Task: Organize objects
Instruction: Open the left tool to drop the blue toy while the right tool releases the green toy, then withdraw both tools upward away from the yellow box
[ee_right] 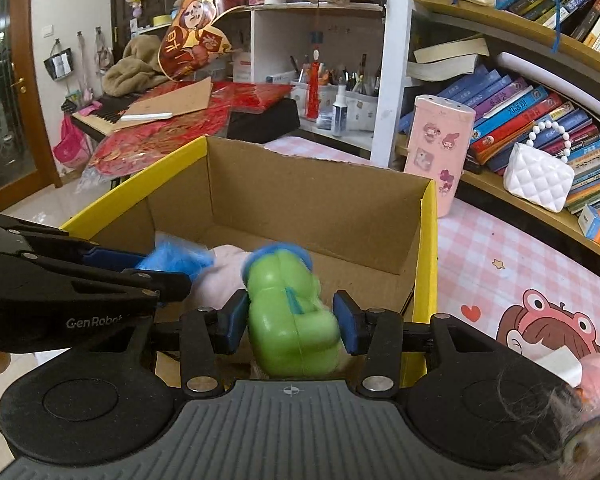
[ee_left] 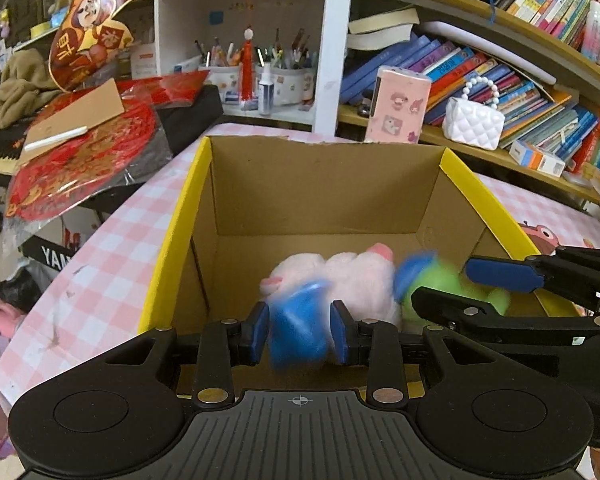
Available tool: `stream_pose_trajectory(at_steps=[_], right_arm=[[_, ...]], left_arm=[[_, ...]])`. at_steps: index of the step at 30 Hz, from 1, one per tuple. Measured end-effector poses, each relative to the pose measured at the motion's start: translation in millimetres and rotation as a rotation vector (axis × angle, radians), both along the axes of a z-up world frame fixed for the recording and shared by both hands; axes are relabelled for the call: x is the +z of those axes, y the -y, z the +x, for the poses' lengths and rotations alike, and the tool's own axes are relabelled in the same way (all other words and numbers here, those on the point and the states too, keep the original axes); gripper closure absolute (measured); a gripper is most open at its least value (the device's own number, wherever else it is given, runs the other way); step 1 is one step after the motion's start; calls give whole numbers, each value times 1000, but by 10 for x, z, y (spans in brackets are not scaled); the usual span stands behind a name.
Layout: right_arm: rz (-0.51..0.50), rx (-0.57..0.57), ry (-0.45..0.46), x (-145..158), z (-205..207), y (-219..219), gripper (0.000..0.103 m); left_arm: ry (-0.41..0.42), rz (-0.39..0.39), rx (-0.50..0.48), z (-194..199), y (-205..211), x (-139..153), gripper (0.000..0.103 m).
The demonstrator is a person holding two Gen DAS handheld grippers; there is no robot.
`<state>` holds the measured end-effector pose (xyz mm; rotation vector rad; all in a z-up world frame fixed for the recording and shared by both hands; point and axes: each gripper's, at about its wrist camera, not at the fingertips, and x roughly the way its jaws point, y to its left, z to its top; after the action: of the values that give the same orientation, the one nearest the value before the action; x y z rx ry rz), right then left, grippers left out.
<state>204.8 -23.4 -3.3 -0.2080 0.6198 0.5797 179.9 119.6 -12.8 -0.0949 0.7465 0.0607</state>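
From our left wrist view, our left gripper (ee_left: 300, 330) pinches a blurred blue toy (ee_left: 298, 328) over the open brown cardboard box with yellow rim (ee_left: 172, 240); a pink plush toy (ee_left: 340, 280) lies inside. From our right wrist view, our right gripper (ee_right: 292, 322) holds a green plastic toy with blue cap (ee_right: 290, 320); its left pad touches, the right stands just off.

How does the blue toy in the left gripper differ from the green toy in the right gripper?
The blue toy looks fuzzy and is motion-blurred; the green toy is smooth, glossy plastic with a blue cap and shows sharply. The blue toy fills its fingers' gap; the green toy has a gap beside its right-hand finger. Both hang over the cardboard box, above a pink plush.
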Motion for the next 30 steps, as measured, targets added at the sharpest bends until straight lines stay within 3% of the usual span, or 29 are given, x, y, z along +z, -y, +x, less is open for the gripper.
stream_pose_trajectory(at_steps=[8, 12, 14, 17, 24, 30], right_arm=[[45, -83, 12, 48, -20, 143, 54], [29, -114, 27, 79, -25, 162, 55], [20, -126, 34, 95, -47, 158, 49], [16, -127, 43, 109, -98, 143, 48], [11, -152, 88, 166, -272, 77, 43], [22, -197, 138, 240, -436, 68, 41]], left_arm=[[50, -40, 6, -74, 14, 86, 54], [97, -56, 27, -162, -13, 155, 32], [113, -71, 29, -193, -51, 185, 31], [127, -69, 37, -241, -91, 225, 29], [177, -37, 47, -430, -141, 316, 14], [197, -54, 56, -615, -236, 348, 13]])
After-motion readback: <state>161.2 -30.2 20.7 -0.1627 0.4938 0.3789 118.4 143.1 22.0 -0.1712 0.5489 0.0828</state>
